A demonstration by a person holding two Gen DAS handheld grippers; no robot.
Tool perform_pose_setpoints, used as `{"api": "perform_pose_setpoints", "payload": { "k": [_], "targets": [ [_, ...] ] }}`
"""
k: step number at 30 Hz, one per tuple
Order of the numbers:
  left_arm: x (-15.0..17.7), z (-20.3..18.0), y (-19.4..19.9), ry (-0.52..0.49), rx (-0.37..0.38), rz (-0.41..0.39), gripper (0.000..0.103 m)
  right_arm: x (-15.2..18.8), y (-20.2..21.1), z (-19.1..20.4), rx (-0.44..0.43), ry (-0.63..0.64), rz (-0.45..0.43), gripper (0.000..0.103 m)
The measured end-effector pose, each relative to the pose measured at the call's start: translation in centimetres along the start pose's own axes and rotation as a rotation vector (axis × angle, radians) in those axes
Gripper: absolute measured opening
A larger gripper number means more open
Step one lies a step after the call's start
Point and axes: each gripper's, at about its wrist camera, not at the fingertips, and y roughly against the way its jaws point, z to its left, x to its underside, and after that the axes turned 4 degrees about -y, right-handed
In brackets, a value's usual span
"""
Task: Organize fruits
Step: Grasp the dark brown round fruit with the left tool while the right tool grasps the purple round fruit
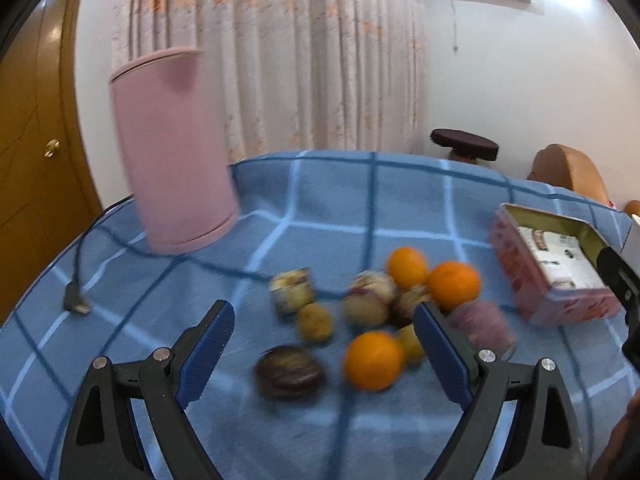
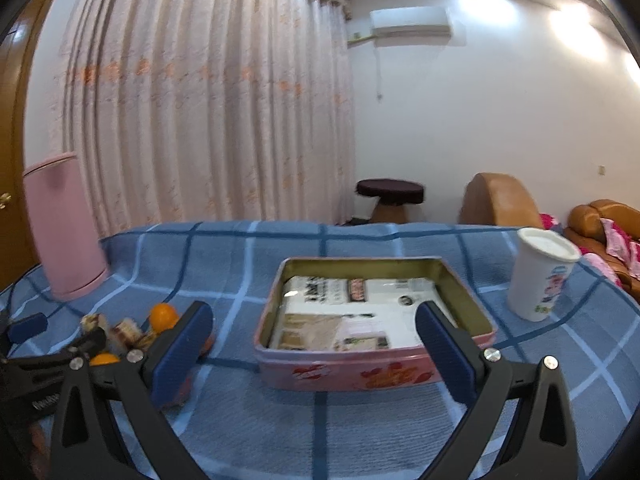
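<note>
- On the desk (image 1: pixel 320 200), the fruit is being kept in one loose heap: three oranges (image 1: pixel 374 360) are lying among small wrapped cakes (image 1: pixel 291 290), two yellowish fruits (image 1: pixel 315 322) and a dark brownish-purple fruit (image 1: pixel 290 372), several of them touching.
- Above the near edge of this heap the left tongs (image 1: pixel 324 356) are being held spread wide and empty, angled down, with the dark fruit and the nearest orange showing between the blue pads; a pick from the heap is judged to be in preparation, though which piece is meant cannot be told through the blur.
- To the right of the heap an open pink tin (image 2: pixel 340 368) is lying flat with only printed paper inside; it is judged to be the receptacle for the sorted fruit, none being in it yet.
- In front of the tin the right tongs (image 2: pixel 316 344) are being held nearly fully open with nothing gripped, apparently being kept clear until needed.
- A white paper cup (image 2: pixel 540 276) is standing upright right of the tin, apart from it.
- A tall pink cylindrical container (image 1: pixel 172 152) is standing at the far left, with a dark cable (image 1: pixel 78 280) and its plug trailing beside it.
- The desk is being covered by a blue checked cloth, slightly rumpled.
- Beyond it, a pale flowered curtain (image 2: pixel 200 100), a wall air conditioner (image 2: pixel 410 22), a dark round stool (image 2: pixel 390 192), brown leather seating (image 2: pixel 500 200) and a wooden door (image 1: pixel 36 140) are being shown.
</note>
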Motion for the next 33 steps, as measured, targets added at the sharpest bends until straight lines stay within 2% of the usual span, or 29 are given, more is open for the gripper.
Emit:
{"api": "perform_pose_setpoints", "payload": {
  "k": [3,7,9,11,14,17,20,25,26,27,29,31,32,33],
  "targets": [
    [1.0,2.1,0.8,0.006,-0.017,0.017,0.092,0.3,-0.8,1.0,-0.087,0.018,0.076,0.082],
    [2.3,3.7,1.0,-0.043,-0.018,0.076,0.092,1.2,-3.4,2.4,-0.265,-0.008,0.258,0.080],
    [2.5,4.4,0.9,-0.048,0.001,0.105,0.092,2.0,-4.6,3.4,-0.314,-0.001,0.338,0.076],
    [2.6,4.8,0.8,-0.053,0.014,0.116,0.092,2.4,-5.3,4.8,-0.350,0.029,0.379,0.071],
    [2.7,4.5,0.6,-0.083,0.018,0.126,0.092,2.6,-6.0,6.4,-0.328,0.087,0.392,0.070],
    [2.6,4.4,-0.1,-0.078,0.051,0.151,0.092,3.2,-7.3,7.4,-0.339,0.117,0.460,0.067],
    [2.1,4.2,-0.9,-0.083,0.061,0.155,0.092,3.4,-8.2,7.0,-0.396,0.067,0.519,0.052],
    [1.4,3.8,-2.8,-0.064,0.088,0.199,0.091,3.7,-7.5,7.0,-0.394,0.086,0.520,0.052],
    [1.3,3.6,-3.4,-0.060,0.101,0.222,0.083,3.6,-7.3,6.8,-0.395,0.078,0.519,0.052],
    [1.3,3.5,-3.8,-0.055,0.113,0.242,0.071,3.6,-7.2,6.5,-0.398,0.063,0.515,0.052],
    [1.3,3.2,-4.6,-0.047,0.137,0.277,0.061,3.4,-7.1,5.9,-0.396,0.038,0.504,0.052],
    [1.0,2.9,-4.6,-0.058,0.134,0.266,0.049,3.0,-6.8,5.2,-0.391,0.011,0.482,0.052],
    [1.0,2.7,-4.6,-0.063,0.136,0.264,0.045,2.8,-6.6,4.9,-0.390,0.000,0.469,0.052],
    [1.1,2.7,-4.6,-0.064,0.130,0.262,0.045,2.5,-6.4,4.6,-0.390,-0.011,0.452,0.052]
  ]
}}
